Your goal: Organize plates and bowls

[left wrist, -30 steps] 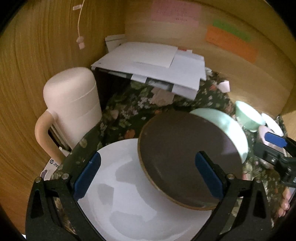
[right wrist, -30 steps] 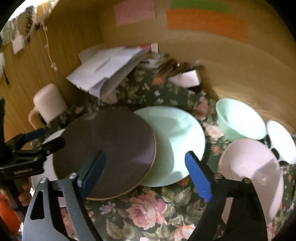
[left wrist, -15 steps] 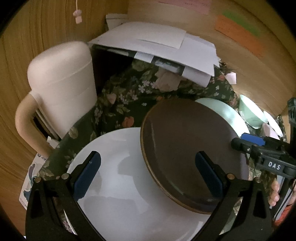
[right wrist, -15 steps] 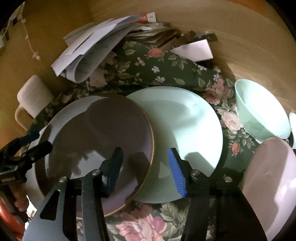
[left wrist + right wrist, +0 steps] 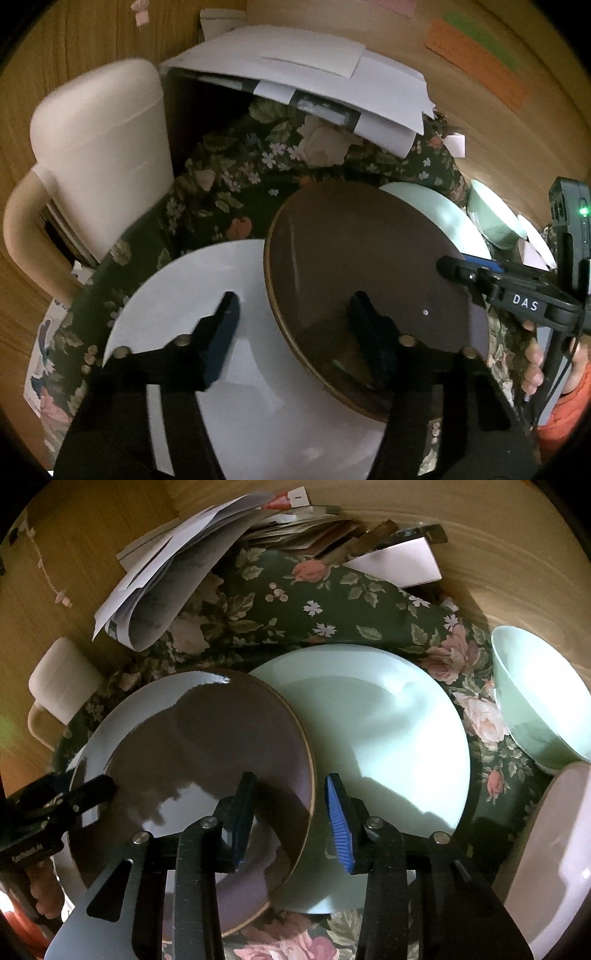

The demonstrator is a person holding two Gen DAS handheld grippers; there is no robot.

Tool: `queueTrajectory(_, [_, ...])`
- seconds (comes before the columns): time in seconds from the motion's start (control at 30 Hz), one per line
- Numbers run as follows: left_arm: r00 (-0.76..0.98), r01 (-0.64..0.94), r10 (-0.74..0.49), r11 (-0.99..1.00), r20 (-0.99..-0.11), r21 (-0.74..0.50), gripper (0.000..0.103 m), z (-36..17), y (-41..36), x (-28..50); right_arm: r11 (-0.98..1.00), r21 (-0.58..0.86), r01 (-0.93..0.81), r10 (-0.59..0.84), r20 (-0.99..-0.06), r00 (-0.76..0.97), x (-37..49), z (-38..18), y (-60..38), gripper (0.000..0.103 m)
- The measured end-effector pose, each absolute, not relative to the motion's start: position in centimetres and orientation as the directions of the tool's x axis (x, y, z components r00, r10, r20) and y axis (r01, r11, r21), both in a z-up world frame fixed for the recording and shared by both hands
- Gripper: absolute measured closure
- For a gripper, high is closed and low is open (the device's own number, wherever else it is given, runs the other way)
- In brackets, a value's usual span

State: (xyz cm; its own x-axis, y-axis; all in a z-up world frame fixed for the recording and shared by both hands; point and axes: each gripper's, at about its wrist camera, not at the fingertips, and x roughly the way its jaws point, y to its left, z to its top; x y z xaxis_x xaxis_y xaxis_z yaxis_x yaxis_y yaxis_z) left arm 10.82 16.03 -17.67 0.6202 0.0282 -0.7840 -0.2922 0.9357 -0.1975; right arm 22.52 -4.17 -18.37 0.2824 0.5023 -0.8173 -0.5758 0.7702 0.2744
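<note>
Closing both hand-held grippers, left point(image 5: 291, 328) and right point(image 5: 290, 819), astride the round brown glazed plate's point(image 5: 362, 266) rim, unclamped, atop the white plate point(image 5: 192, 295) and mint plate point(image 5: 384, 723), I fear slippage.

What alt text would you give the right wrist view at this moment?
The right gripper straddles the near right rim of a brown plate, jaws just closing, pads not visibly touching. The plate overlaps a mint plate on a floral cloth; a mint bowl sits right.
</note>
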Motion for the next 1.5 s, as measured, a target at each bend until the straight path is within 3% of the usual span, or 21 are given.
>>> queueTrajectory(0.33, [0.625,-0.25,-0.032,0.938,-0.78,-0.239,0.066,-17.5,15.5,11.0,0.754,0.328,-0.569,0.537,-0.806,0.247,22.9,-18.6,-3.8,0.068])
queueTrajectory(0.8, [0.628,-0.285,-0.006,0.929,-0.778,-0.237,0.066,-16.9,15.3,10.6,0.757,0.312,-0.574,0.538,-0.796,0.277,20.9,-18.2,-4.9,0.071])
queueTrajectory(1.5, [0.706,-0.177,-0.05,0.954,-0.706,-0.244,0.066,-13.7,11.7,7.8,0.79,0.309,-0.529,0.559,-0.717,0.415,15.7,-13.8,-10.8,0.071])
